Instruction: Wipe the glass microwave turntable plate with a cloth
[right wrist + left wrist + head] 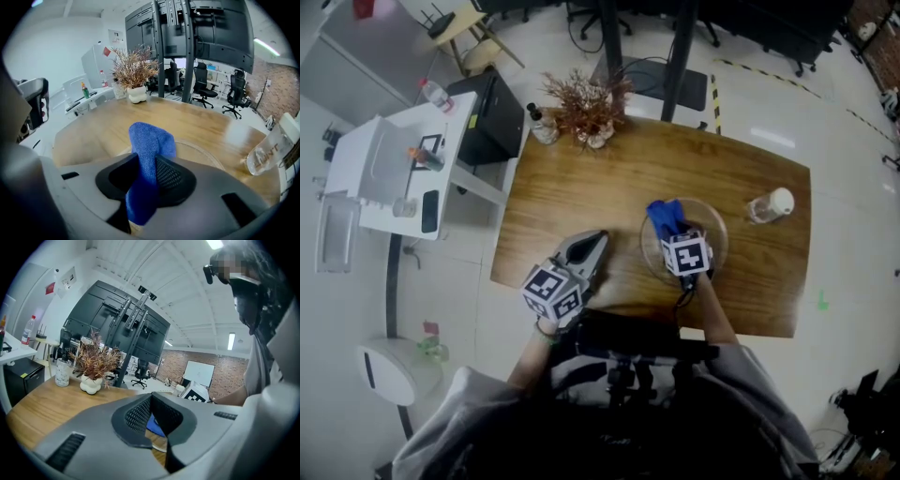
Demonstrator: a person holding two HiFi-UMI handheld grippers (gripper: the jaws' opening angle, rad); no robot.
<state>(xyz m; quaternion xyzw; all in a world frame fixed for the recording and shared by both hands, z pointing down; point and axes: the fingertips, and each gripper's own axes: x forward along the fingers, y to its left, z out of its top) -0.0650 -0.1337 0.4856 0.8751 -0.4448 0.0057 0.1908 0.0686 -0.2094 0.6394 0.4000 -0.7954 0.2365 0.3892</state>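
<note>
The round glass turntable plate [719, 236] lies flat on the wooden table [581, 187], right of centre. My right gripper [677, 232] is over the plate, shut on a blue cloth [666, 216] that sticks out past the fingertips. In the right gripper view the cloth [151, 143] stands up between the jaws, with the plate's rim [204, 153] just beyond. My left gripper [598, 240] rests near the table's front edge, left of the plate, shut with nothing in it. Past its jaws [151, 397] a bit of the blue cloth [154, 425] shows.
A clear plastic bottle [768, 206] lies on its side to the right of the plate. A dried plant in a white pot [586, 105] and a small bottle [542, 127] stand at the far edge. A white side table [394, 159] and black box [492, 117] stand to the left.
</note>
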